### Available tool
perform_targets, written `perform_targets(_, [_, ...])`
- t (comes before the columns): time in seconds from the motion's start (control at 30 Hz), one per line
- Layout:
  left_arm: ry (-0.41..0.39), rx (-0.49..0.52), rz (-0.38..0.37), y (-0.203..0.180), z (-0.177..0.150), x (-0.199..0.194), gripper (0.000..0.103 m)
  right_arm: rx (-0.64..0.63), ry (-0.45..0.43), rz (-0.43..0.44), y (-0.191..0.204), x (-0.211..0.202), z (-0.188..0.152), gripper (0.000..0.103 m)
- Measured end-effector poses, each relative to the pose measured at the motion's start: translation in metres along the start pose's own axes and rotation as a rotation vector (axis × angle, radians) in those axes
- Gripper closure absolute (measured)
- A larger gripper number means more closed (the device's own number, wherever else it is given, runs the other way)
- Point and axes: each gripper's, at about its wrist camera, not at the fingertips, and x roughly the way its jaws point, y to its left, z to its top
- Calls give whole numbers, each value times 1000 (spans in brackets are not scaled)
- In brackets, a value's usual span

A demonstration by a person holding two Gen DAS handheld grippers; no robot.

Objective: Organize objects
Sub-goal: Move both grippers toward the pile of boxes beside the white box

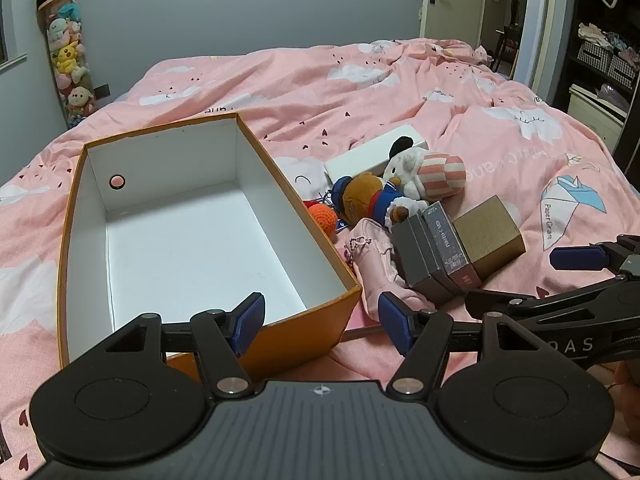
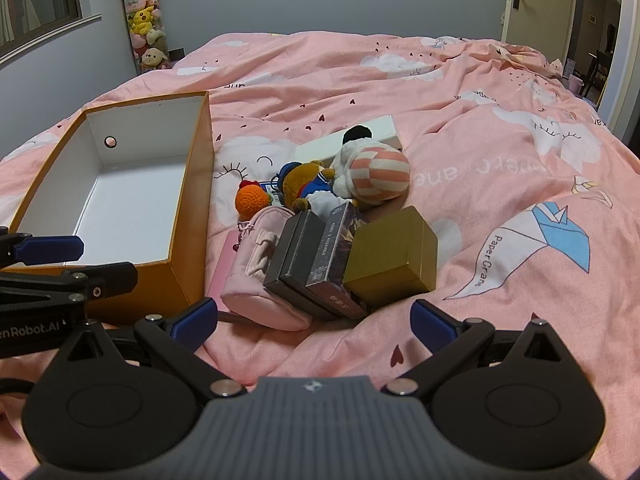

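the pink pouch (image 2: 264, 280) lies just ahead of the right gripper (image 2: 314, 322), nearer than the left gripper (image 1: 320, 326); both gape empty, orange box (image 2: 192, 184) leftward.

The bed cover (image 2: 460, 128) is soft, matt pink cloth, creased. The open box (image 1: 288, 332) looks like matt cardboard, orange outside and smooth white paper within. The gold box (image 2: 390, 258) at mid-frame has a faint metallic sheen; the dark boxes (image 2: 308, 256) beside it look like matt card. The bear (image 2: 304, 188) is fuzzy plush, the orange ball (image 2: 250, 200) crocheted yarn, and the pink pouch (image 2: 260, 276) woven fabric. Each hand-held gripper's fingers (image 1: 248, 320) are matt black plastic with ribbed blue pads.
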Motion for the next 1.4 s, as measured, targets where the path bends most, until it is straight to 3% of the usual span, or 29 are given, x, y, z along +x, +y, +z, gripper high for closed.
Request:
perform_targets(0.43, [9,11,-3,-2,-1,2,29,2,6,2,-2,1,-1,1])
perform_targets(0.83, [17,140,-40,-21,19,9,32,17,9,-38,-25,5,10,1])
perform_targets(1.2, [36,203,-123,-42,56,35,33,48,53,-48,-53,30,31,22])
perform_targets(1.4, [96,176,-193,-49,70,58,45,109,86,-10,-74,45,42,31])
